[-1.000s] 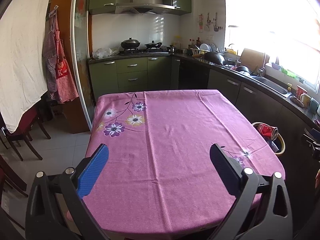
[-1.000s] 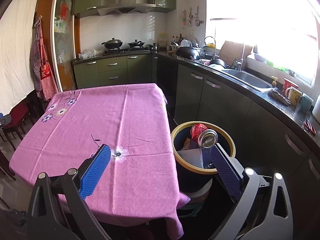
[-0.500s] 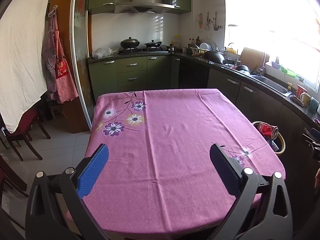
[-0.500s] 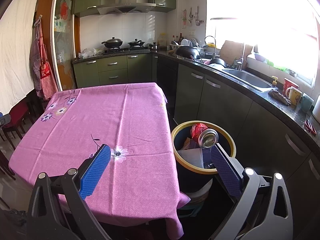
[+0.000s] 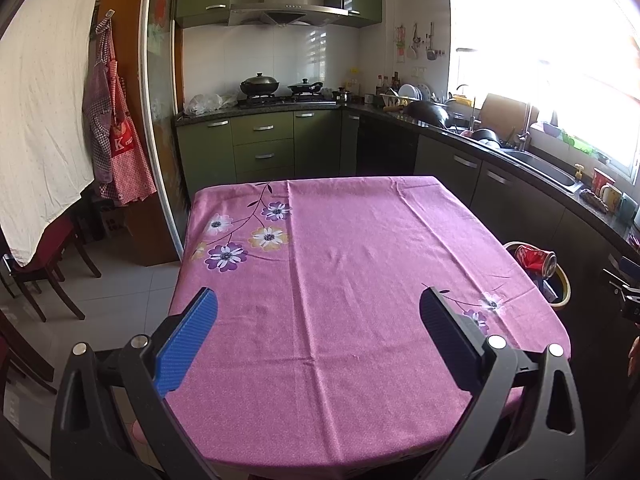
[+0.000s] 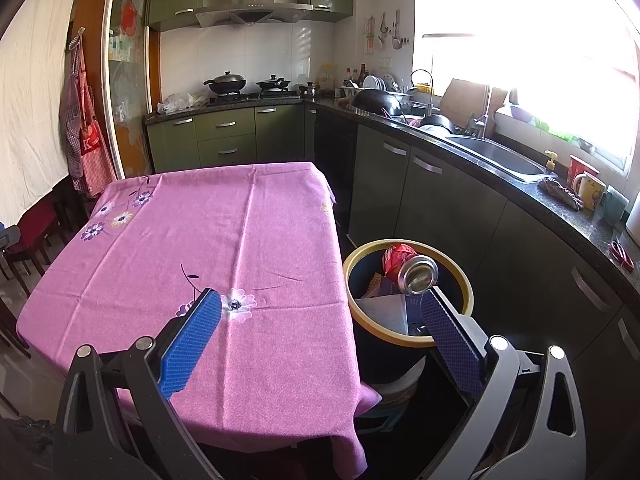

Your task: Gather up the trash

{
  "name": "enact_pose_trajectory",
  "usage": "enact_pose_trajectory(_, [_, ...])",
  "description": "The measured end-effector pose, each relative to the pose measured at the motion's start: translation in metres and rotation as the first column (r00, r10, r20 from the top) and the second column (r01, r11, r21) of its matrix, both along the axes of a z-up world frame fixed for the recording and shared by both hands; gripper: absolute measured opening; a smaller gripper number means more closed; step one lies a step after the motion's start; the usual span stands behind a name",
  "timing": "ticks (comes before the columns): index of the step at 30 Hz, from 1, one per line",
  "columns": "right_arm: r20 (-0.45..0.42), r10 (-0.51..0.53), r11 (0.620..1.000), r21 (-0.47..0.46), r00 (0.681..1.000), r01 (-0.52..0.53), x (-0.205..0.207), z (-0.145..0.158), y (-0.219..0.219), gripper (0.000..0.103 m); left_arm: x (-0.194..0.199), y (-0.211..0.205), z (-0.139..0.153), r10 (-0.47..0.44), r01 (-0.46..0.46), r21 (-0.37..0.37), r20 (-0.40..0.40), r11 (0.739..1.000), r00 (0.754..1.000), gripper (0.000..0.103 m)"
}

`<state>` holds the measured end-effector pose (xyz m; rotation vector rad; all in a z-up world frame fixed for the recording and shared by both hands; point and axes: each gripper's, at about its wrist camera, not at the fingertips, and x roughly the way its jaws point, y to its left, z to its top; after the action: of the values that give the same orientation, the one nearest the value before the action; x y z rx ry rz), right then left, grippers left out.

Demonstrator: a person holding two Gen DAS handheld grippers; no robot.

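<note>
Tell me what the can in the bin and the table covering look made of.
The soda can looks like thin aluminium: bare silvery base, glossy red printed wall. The tablecloth looks like woven fabric, matte pink with printed flowers, creased and draping over the table edge.

Your left gripper [image 5: 318, 312]: two black plastic arms, each with triangular cut-outs near the base and two round silver screw heads on top. Fingers [image 5: 187, 336] carry flat pads with a fine woven texture; the lit pad reads bright blue, the shaded one dark navy. Your right gripper [image 6: 320, 314]: same build, black frame, silver screws, blue textured pads [image 6: 191, 338]. No cables, sleeves or skin clearly identifiable.
</note>
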<state>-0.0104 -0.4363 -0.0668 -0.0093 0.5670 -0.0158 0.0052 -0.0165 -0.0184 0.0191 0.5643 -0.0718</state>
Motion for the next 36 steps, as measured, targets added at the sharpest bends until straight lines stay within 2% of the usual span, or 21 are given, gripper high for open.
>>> enact_pose_trajectory(36, [-0.017,0.01,1.0,-0.009,1.0,-0.01,0.0075,-0.0052,0.0006,0.098,0.0074,-0.0062,-0.0035,-0.045,0.045,-0.019,-0.035,0.999,0.998,0.096])
